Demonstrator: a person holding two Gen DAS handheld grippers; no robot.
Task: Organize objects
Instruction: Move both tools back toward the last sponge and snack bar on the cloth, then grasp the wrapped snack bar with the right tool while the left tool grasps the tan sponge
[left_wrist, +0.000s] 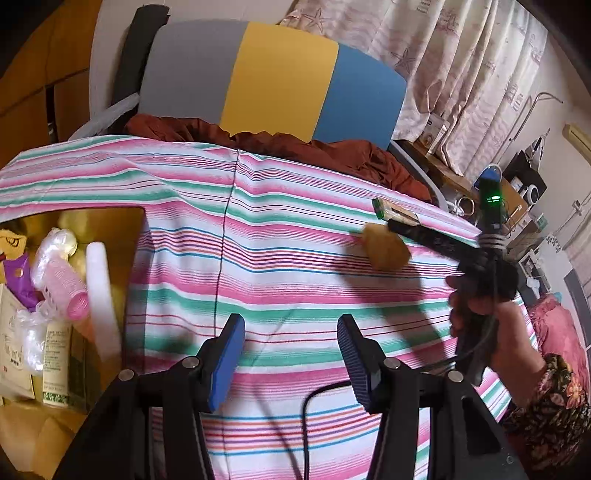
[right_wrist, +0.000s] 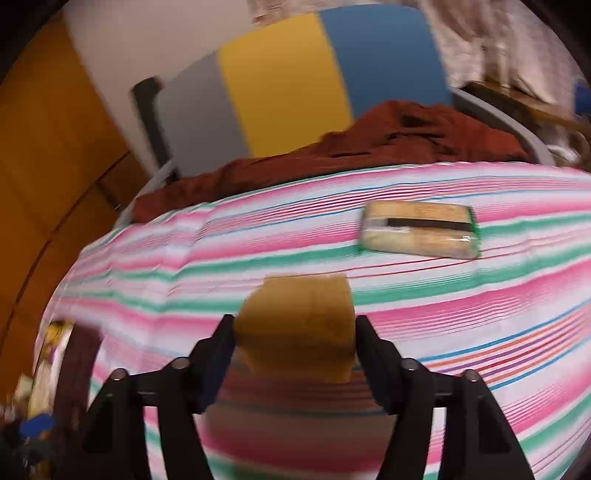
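Spreading across both views, the striped cloth (left_wrist: 295, 258) covers the surface that carries everything; whether a bed or a worktop lies under it cannot be told. A rust-brown cloth (left_wrist: 314, 144) is bunched at its far edge, in front of a grey, yellow and blue panel (left_wrist: 277, 74). At the left, an open box (left_wrist: 110, 221) holds pink hair rollers (left_wrist: 62, 288), a white stick (left_wrist: 101, 295) and small tubes and packets.

The yellow sponge (right_wrist: 295, 325) sits between the jaws of the right hand-held gripper (right_wrist: 295, 347), a blunt block with its long axis running away from the camera toward the far edge. The jaws stand at its sides; the picture is blurred, and I cannot tell whether the pads press on it or have let go. In the left wrist view it shows at the gripper's tip, low over the cloth. Beyond it, well apart, a wrapped packet (right_wrist: 419, 232) lies flat, long axis crosswise, its green end to the right.

The left hand-held gripper (left_wrist: 291, 354) hovers over the cloth, jaws apart, with nothing between them.

The risks, as I judge them: a loose hold could let the soft sponge slip or tumble short of the box; a fingertip could snag the cloth and drag the packet; a cable (left_wrist: 306, 424) trailing under the left gripper could catch.
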